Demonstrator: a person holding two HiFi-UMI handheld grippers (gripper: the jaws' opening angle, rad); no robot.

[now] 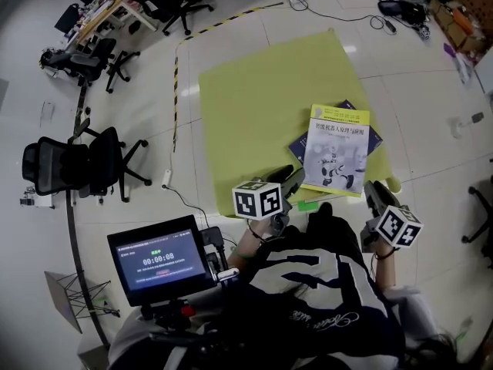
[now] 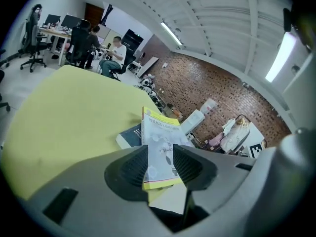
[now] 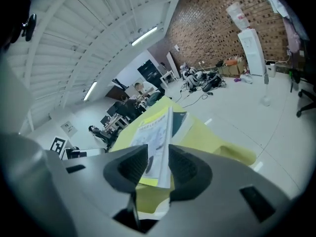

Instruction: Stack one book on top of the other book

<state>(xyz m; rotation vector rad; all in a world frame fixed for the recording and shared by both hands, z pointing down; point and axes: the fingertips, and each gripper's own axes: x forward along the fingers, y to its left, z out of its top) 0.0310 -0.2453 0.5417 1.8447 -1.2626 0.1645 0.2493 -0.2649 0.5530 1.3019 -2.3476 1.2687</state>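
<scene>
Yellow mat (image 1: 254, 99), chairs (image 1: 77, 164), book (image 1: 337, 149) between jaws — left hand-held gripper (image 2: 160, 158) spread, right hand-held gripper (image 3: 158, 158) closing.

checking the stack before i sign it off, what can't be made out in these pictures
Blue book: head view, mostly covered by the yellow book; left gripper view shows only a corner.
Yellow book's title: head view, print too small to read.
Table near edge: head view, partly hidden by the person.

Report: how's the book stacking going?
Left gripper, right gripper open, nothing gripped; right jaws closing. Yellow book sits on blue book. Nothing in the way.
</scene>
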